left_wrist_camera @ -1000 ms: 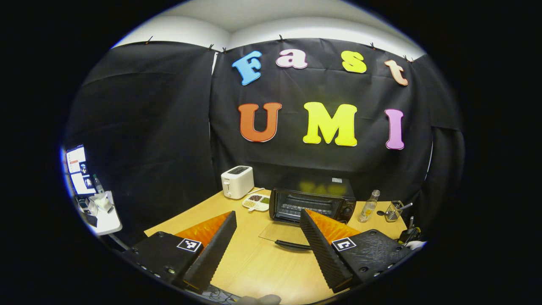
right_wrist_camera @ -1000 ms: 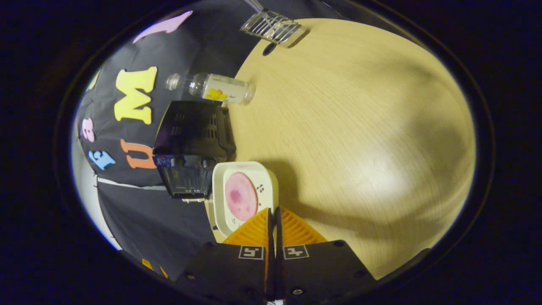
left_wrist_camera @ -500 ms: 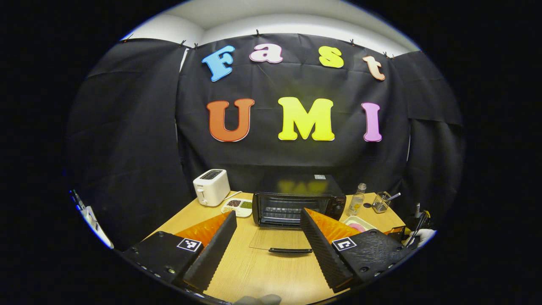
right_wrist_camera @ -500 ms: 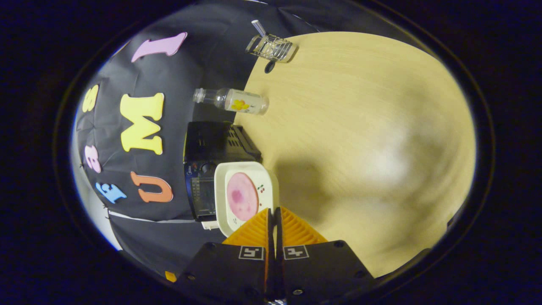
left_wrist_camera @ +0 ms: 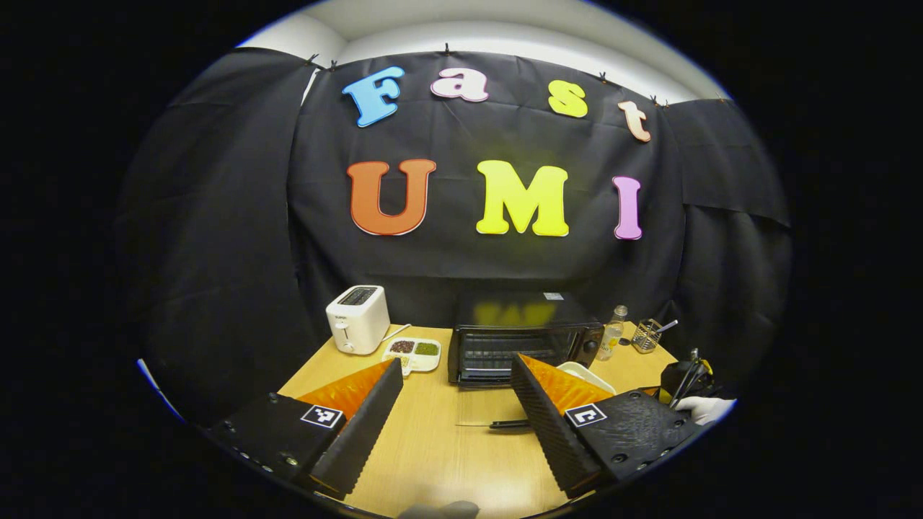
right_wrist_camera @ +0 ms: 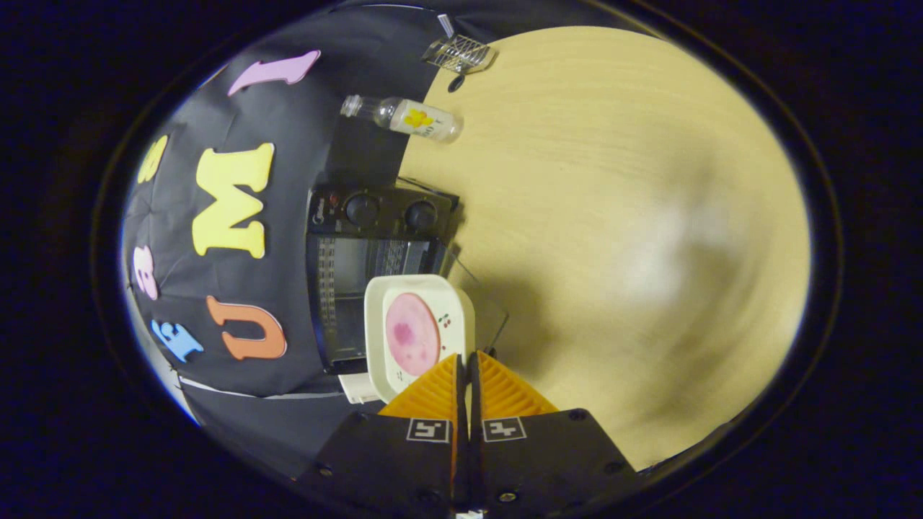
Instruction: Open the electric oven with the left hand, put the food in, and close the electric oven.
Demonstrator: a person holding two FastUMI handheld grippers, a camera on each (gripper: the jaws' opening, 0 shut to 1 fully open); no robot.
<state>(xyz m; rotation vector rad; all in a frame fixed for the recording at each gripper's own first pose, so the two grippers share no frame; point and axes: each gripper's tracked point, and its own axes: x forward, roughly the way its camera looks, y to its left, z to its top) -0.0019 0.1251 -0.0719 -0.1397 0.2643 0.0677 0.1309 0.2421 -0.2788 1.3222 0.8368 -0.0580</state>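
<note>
The right gripper (right_wrist_camera: 466,360) is closed tight on the rim of a white plate (right_wrist_camera: 375,339) with a pink slice of food (right_wrist_camera: 412,334), held in front of the open oven (right_wrist_camera: 360,288). The left gripper (left_wrist_camera: 456,404) is wide open and holds nothing, above the table (left_wrist_camera: 440,461) before the oven's lowered door (left_wrist_camera: 490,412).

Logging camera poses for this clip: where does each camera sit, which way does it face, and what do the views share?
Left gripper view: rides the open left gripper, upright, facing the open oven across the table.
Right gripper view: rides the right gripper, rolled sideways, facing the oven's front, clamping the plate.
Shared: oven, plate, bottle.
</note>
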